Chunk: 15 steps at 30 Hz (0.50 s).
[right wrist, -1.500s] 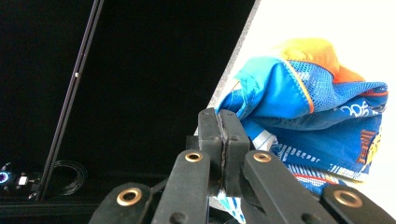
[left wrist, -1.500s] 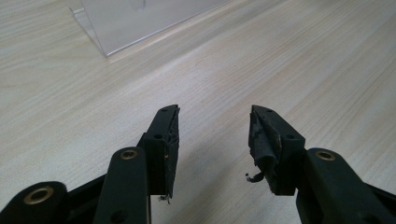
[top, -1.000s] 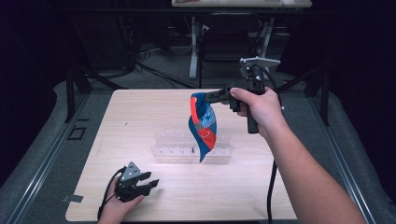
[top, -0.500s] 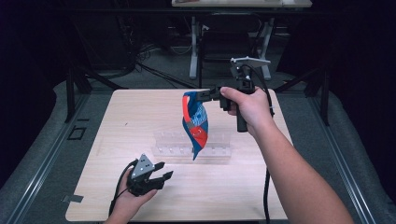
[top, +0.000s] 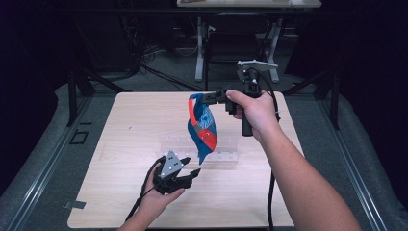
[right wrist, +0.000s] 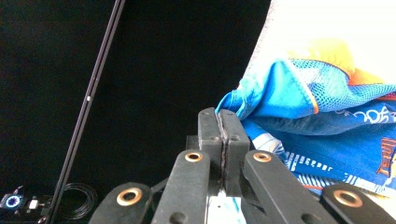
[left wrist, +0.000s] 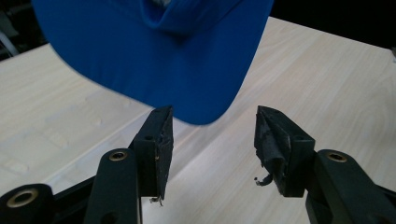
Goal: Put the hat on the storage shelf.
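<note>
Right gripper (top: 208,98) is clamped on the top edge of a blue garment (top: 202,127), looks like a mesh sports jersey with red/orange trim and white print. In the right gripper view the jaws are pressed fully together, with blue cloth (right wrist: 322,126) pinched at the tips and spilling off to the right.

Jersey hangs free in the air over the middle of the wooden table (top: 120,144), bunched into a narrow strip. Long axis is near vertical, slightly slanted: top end at the jaws, bottom end tapering to a point that aims down and a bit toward the near side. That lower tip sits in front of a clear plastic tray (top: 226,154) lying on the table; can't tell from the high view whether the tip touches it.

Left gripper (top: 191,166) is low at the near side of the table, just left of and below the jersey's tip, jaws pointing right and far, toward the cloth. Its jaws have just been opening and stand wide apart with nothing between them. In the left gripper view the rounded blue hem (left wrist: 187,70) hangs just above and beyond the two pads (left wrist: 161,140), not gripped, with bare table underneath.

Right hand (top: 257,113) holds its gripper level, above the far right part of the table, jaws pointing left.
</note>
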### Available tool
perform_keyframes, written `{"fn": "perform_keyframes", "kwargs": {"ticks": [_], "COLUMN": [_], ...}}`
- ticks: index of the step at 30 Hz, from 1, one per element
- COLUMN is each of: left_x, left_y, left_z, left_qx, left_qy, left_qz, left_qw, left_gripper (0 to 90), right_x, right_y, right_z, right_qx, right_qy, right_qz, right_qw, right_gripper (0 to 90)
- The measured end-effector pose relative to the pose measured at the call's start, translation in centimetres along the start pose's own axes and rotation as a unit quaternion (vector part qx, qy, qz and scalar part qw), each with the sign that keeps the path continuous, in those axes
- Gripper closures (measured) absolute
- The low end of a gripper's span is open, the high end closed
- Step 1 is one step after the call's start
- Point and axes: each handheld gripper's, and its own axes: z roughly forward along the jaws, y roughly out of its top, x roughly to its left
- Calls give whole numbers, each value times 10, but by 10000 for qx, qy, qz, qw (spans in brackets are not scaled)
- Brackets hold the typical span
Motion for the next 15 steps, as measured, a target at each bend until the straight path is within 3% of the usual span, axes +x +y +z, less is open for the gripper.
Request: {"fn": "perform_keyframes", "kwargs": {"ticks": [9,15], "left_x": [-11,-7], "left_y": [13,13], "left_z": [15,17], "left_qx": [70,204], "left_qy": [255,327], "left_qz": [69,151], "left_qw": [9996,9991], "left_gripper": [567,731], "right_x": [-2,-3], "right_y": [-1,-2], "right_z": [0,0], "right_qx": [-8,-14], "right_qy": [24,15], "right_qz": [7,12], "right_qw": [10000,10000], "right_gripper": [900,900]}}
